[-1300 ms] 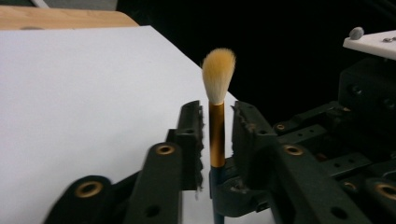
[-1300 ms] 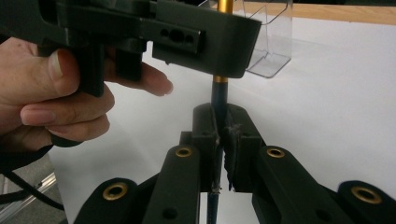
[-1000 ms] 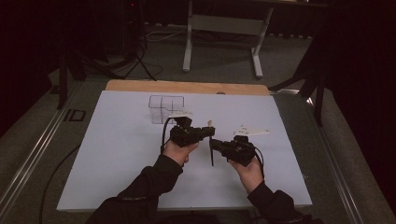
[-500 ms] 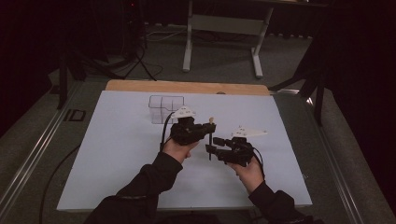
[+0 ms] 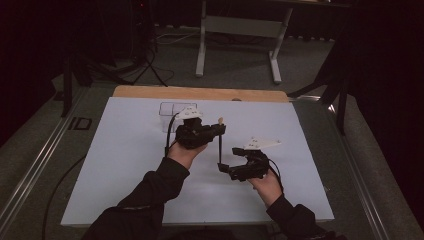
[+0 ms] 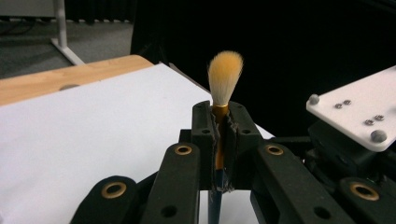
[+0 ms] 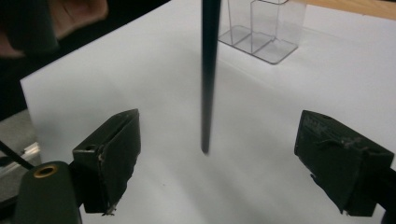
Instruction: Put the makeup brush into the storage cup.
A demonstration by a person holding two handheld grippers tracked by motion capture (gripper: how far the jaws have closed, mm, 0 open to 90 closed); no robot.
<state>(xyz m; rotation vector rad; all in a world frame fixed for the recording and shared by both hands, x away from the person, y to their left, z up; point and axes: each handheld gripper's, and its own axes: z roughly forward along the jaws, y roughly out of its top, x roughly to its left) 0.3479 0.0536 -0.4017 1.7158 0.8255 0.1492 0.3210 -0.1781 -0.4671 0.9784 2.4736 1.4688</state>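
Left tool (image 5: pixel 216 131) clenched on the brush (image 6: pixel 224 74) at the ferrule, bristles up, handle hanging vertical above the worktop (image 5: pixel 125 150). Right tool (image 7: pixel 219 163) has just been opening; handle tip sits free between its jaws. Clear box (image 5: pixel 172 110) lies far-left, nearer the left hand.

High overview, two close jaw-level views

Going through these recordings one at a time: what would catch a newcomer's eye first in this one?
The brush, its orange-tipped bristles standing above the shut jaws of the left hand-held gripper, which clamps its golden ferrule. Its dark handle hangs down between the wide-open jaws of the right hand-held gripper, which have just been opening, touching neither. Farther back on the white sheet stands a clear compartmented box.
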